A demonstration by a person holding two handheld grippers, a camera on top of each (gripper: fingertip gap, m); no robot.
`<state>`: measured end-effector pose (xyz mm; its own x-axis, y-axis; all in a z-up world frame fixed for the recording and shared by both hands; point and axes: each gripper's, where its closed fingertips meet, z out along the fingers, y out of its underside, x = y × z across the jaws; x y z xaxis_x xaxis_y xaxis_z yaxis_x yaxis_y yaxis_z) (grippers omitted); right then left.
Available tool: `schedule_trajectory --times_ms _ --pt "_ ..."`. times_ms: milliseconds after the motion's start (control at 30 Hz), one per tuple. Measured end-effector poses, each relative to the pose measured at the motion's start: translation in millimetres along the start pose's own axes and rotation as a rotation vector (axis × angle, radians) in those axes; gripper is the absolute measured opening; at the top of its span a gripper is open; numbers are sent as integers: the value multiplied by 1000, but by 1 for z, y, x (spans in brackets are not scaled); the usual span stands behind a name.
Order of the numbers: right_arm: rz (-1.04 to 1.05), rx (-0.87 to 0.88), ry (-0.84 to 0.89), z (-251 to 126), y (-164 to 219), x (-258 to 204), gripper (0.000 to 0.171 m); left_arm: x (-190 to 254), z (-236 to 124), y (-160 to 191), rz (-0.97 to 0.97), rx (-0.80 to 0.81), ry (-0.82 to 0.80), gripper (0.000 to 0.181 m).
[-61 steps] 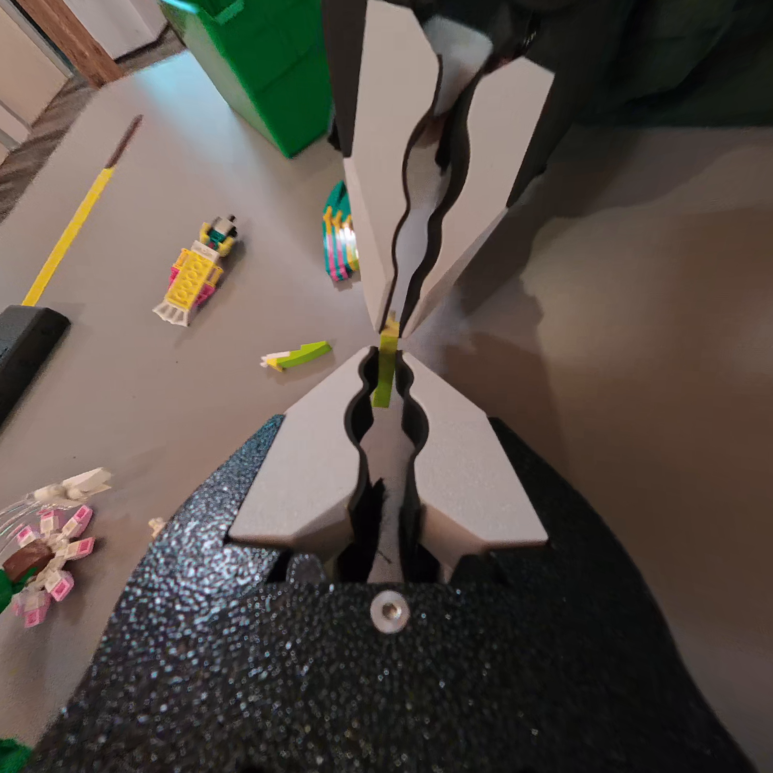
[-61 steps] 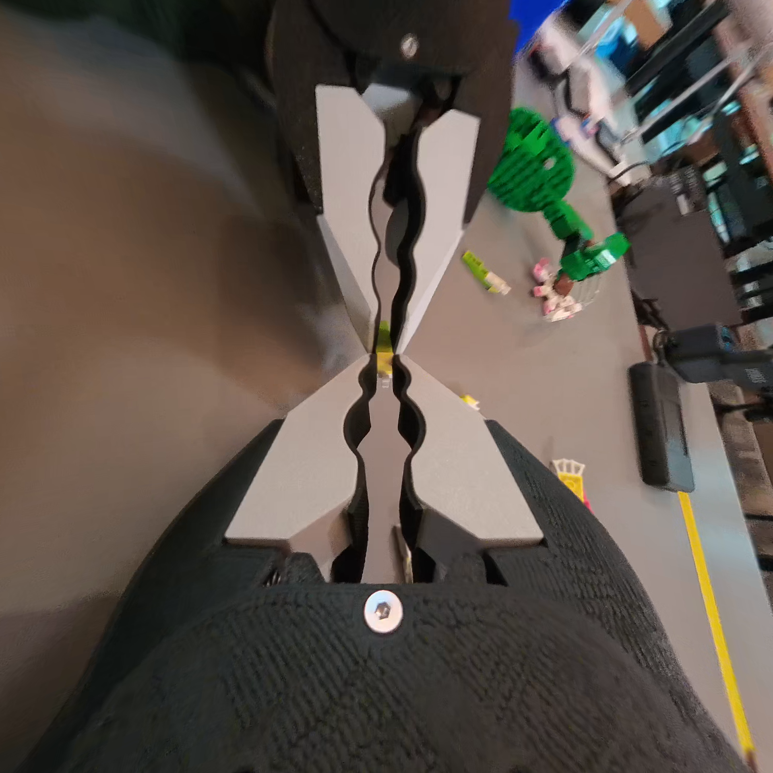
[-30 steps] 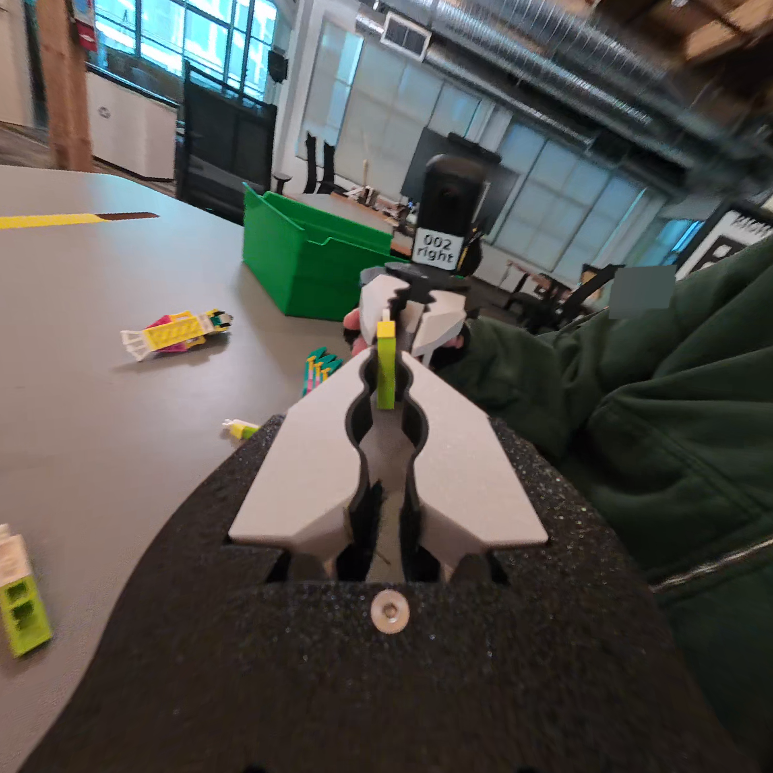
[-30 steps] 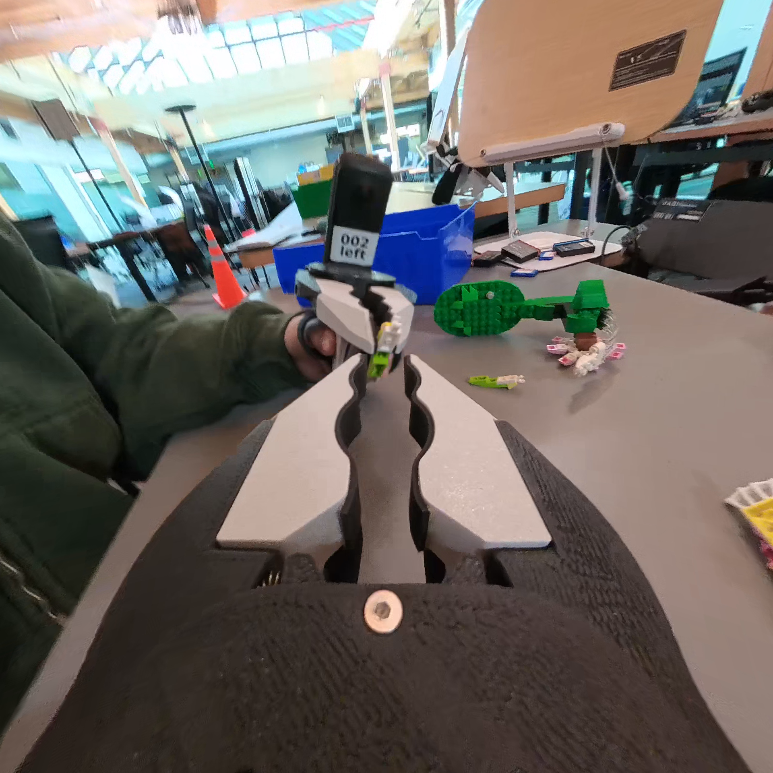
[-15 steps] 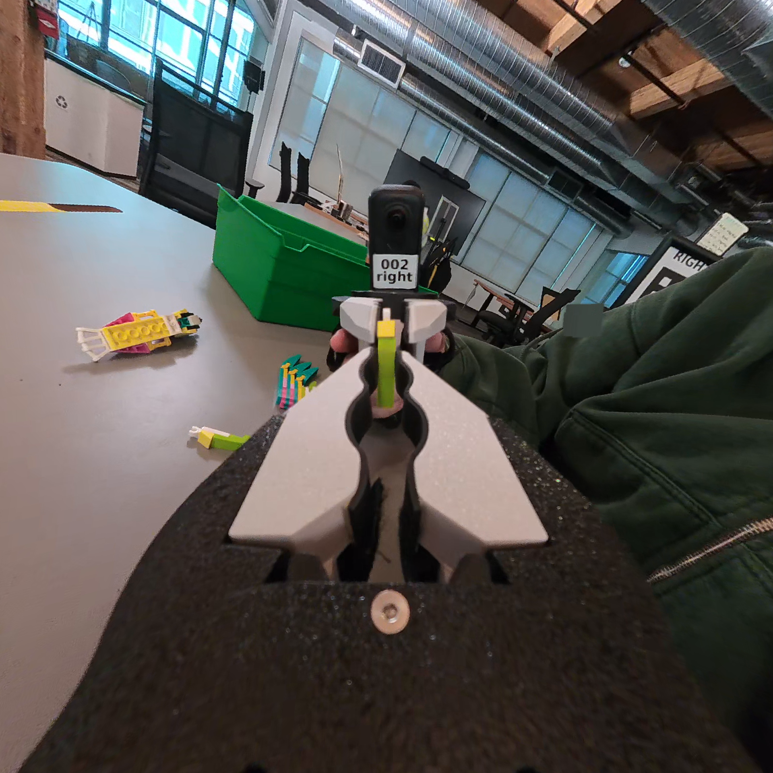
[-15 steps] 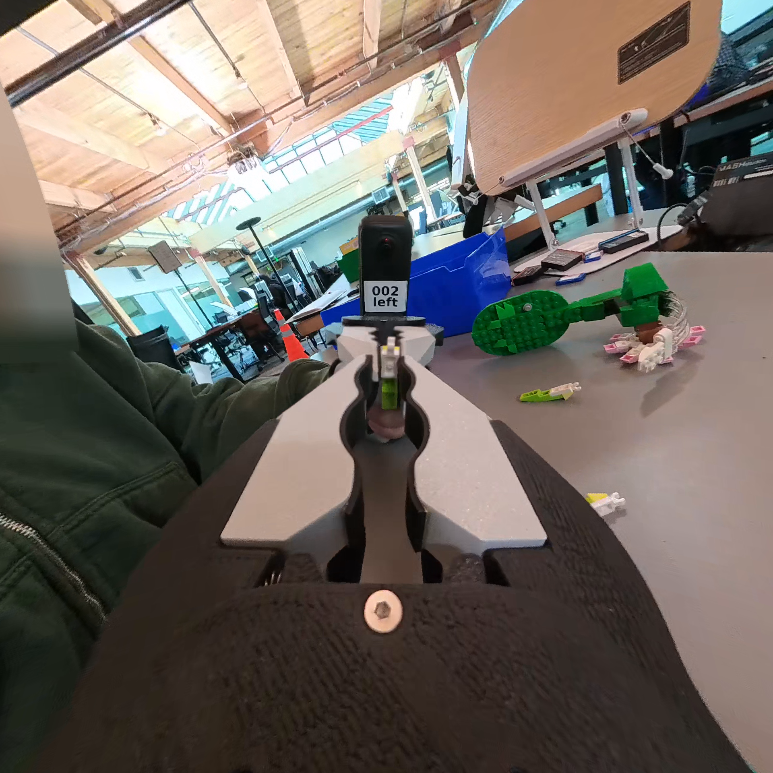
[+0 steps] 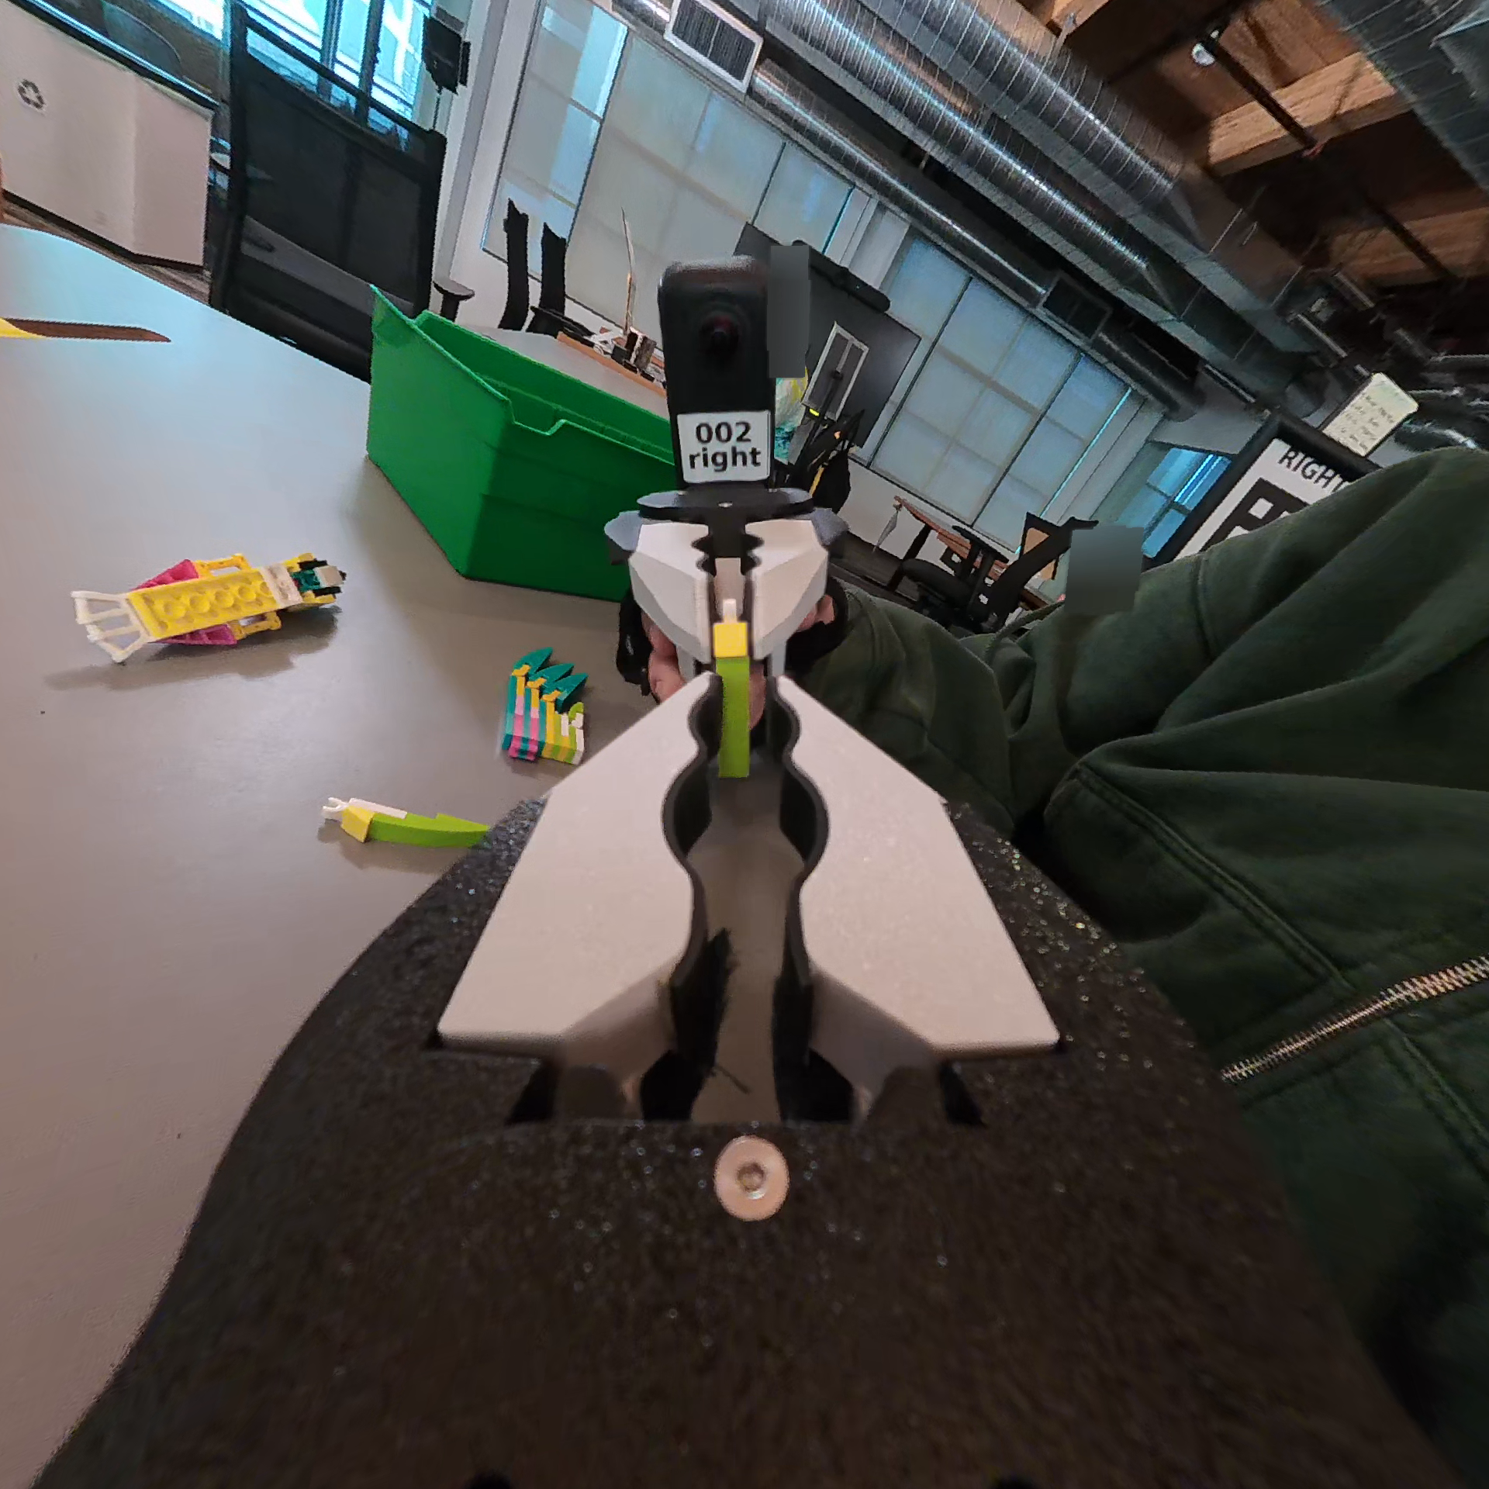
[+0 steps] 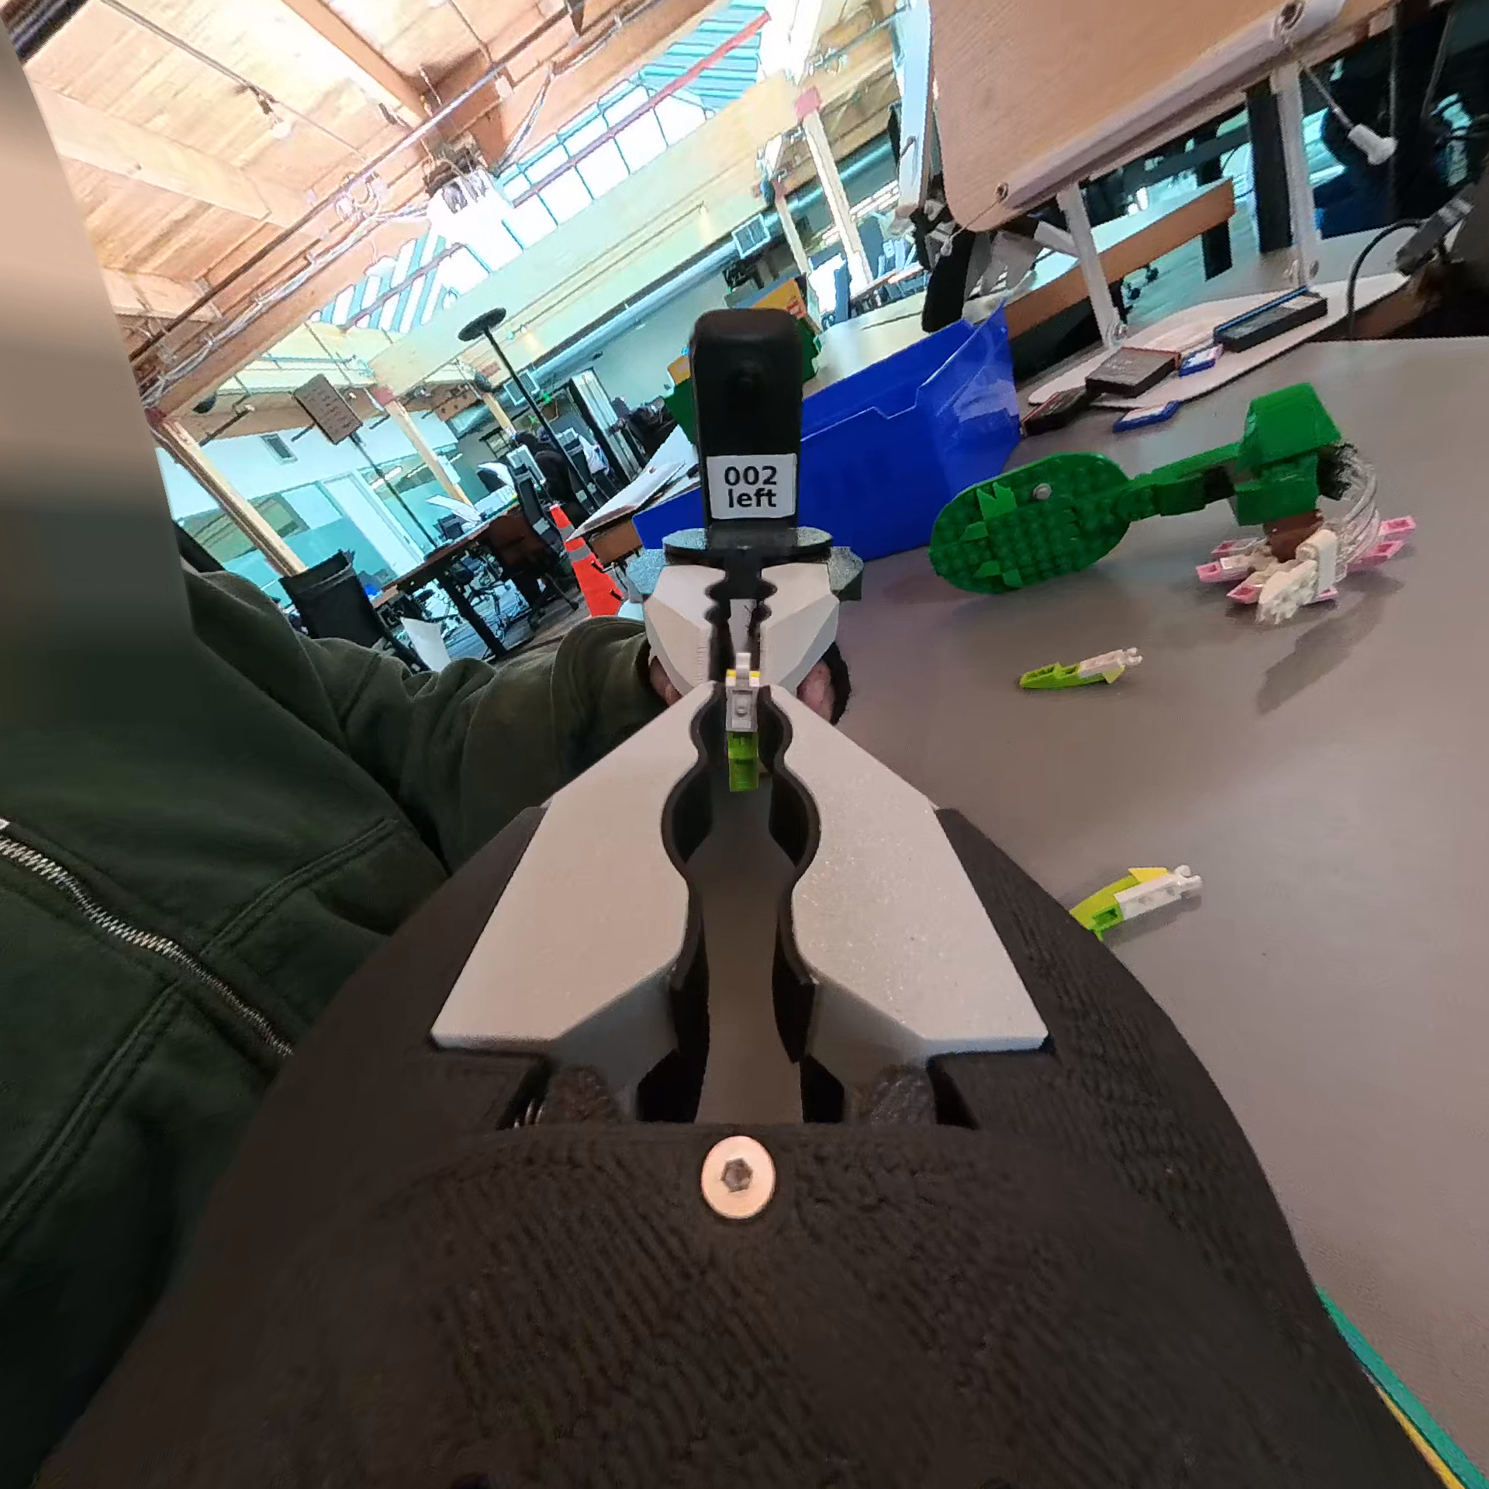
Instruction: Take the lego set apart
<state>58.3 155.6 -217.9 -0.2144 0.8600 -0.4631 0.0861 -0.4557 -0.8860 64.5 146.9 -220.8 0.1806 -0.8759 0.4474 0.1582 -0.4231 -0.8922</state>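
Note:
A small lego piece [image 7: 733,721], lime green with a yellow and white end, is held in the air between my two grippers, which face each other tip to tip. My left gripper [image 7: 740,697] is shut on its lime end. My right gripper [image 8: 741,701] is shut on the white end of the same piece [image 8: 740,725]. The right gripper also shows in the left wrist view [image 7: 729,600], and the left gripper in the right wrist view [image 8: 741,624]. A larger green lego model [image 8: 1128,499] with pink and white parts lies on the grey table [image 8: 1209,806].
A yellow and pink lego assembly [image 7: 201,604], a striped brick stack [image 7: 544,713] and a loose lime piece [image 7: 403,823] lie on the table. A green bin [image 7: 516,475] and a blue bin [image 8: 886,459] stand behind. Two more lime pieces [image 8: 1076,669] [image 8: 1136,894] lie nearby. Green sleeves are close by. The tips of both grippers are at nearly the same place. Both grippers' tips are roughly 25 centimeters from the larger green lego model [image 8: 1128,499].
One second ago my right gripper was open and apart from the piece. It moved in and shut on the white end. Both grippers now hold the piece, tip to tip.

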Motion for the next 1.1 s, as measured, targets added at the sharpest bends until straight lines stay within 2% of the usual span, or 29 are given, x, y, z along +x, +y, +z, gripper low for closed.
schedule_trajectory --times_ms 133,167,267,367,567,600,700,833,900,967,1033,1100 --pt "-12 -23 -7 0 2 -2 5 1 1 2 -12 -14 10 7" --pt "-14 -24 -8 0 2 -3 5 -2 1 3 -18 -20 -4 14" --pt "-28 -42 -12 0 4 -5 5 -2 2 6 -30 -29 -1 18" --pt "-49 -63 -9 2 7 -6 5 2 3 7 -8 -36 18 7" --pt "-183 -113 12 3 11 -11 5 7 1 11 144 -112 -30 6" --pt "-211 -124 24 0 11 -11 5 7 0 9 158 -105 -37 6" --pt "-266 -123 108 -26 2 2 5 3 -33 -32 171 82 -90 6" --pt "-233 -81 129 -37 -3 7 5 -17 -53 -39 139 102 -199 6" --pt "-208 -71 115 -34 -2 8 5 -27 -76 -62 164 176 -336 6" --pt "-181 -33 109 -33 -5 8 5 -28 -126 -98 274 276 -583 6" --pt "-149 5 87 -33 -10 7 5 -26 -203 -128 390 337 -991 6" --pt "-127 30 81 -33 -13 8 5 -13 -284 -143 468 316 -1398 6"
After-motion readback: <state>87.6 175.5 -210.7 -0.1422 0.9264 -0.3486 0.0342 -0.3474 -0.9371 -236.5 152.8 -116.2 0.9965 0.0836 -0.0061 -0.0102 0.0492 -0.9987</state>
